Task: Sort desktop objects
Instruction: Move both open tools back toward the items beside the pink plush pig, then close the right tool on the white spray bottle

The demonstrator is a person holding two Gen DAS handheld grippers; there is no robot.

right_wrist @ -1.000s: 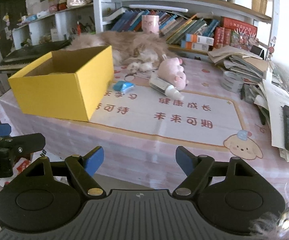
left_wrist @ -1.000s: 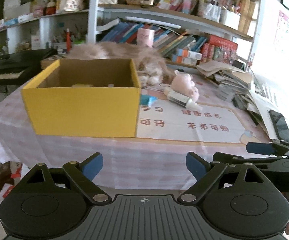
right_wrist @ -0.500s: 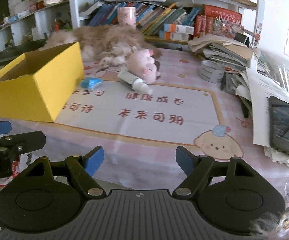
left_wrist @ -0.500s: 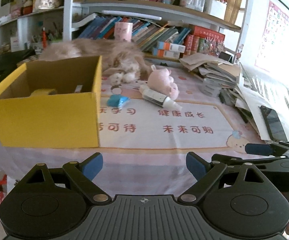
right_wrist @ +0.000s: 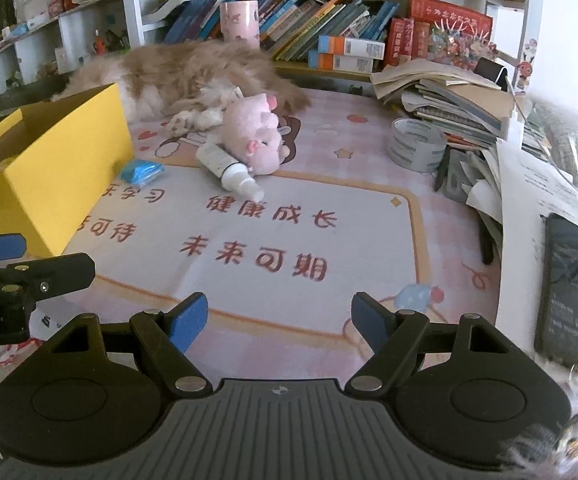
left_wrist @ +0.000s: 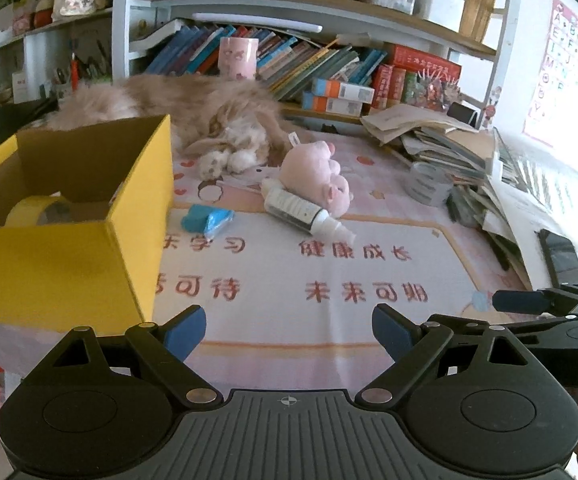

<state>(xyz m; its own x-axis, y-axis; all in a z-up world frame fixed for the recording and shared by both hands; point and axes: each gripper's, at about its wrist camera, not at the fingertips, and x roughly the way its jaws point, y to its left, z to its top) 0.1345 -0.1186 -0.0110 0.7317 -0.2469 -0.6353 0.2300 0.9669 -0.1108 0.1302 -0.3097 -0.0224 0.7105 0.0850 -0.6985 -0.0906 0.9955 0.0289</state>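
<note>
While both grippers are hanging just off the near edge of the desk (left_wrist: 441, 168), the things waiting to be sorted are all lying ahead of them, toward the middle and back of the pink cloth. The white bottle (left_wrist: 305, 212) is lying on its side with its long axis running on a slant, cap end pointing toward the near right and base tucked against the pink plush pig (left_wrist: 317, 178) that is touching it from behind. The blue packet (left_wrist: 207, 218) is lying just beside the yellow box (left_wrist: 69, 256), which is sitting at the near left corner of the desk with a roll of yellow tape (left_wrist: 37, 210) already inside. A grey tape roll (right_wrist: 415, 144) is resting toward the right edge, against the heap of books and papers, and a phone (right_wrist: 569, 288) is lying at the near right.

I would judge the bottle to be about equally far from both, and well apart from either; the packet lies nearer the left one.

The left gripper (left_wrist: 287, 328) is standing wide, its blue fingers (left_wrist: 185, 330) spread with nothing between them and touching nothing. The right gripper (right_wrist: 279, 322) is standing somewhat narrower but plainly parted, likewise holding nothing. A long-haired cat (left_wrist: 193, 108) is sprawling along the back edge behind the box.
</note>
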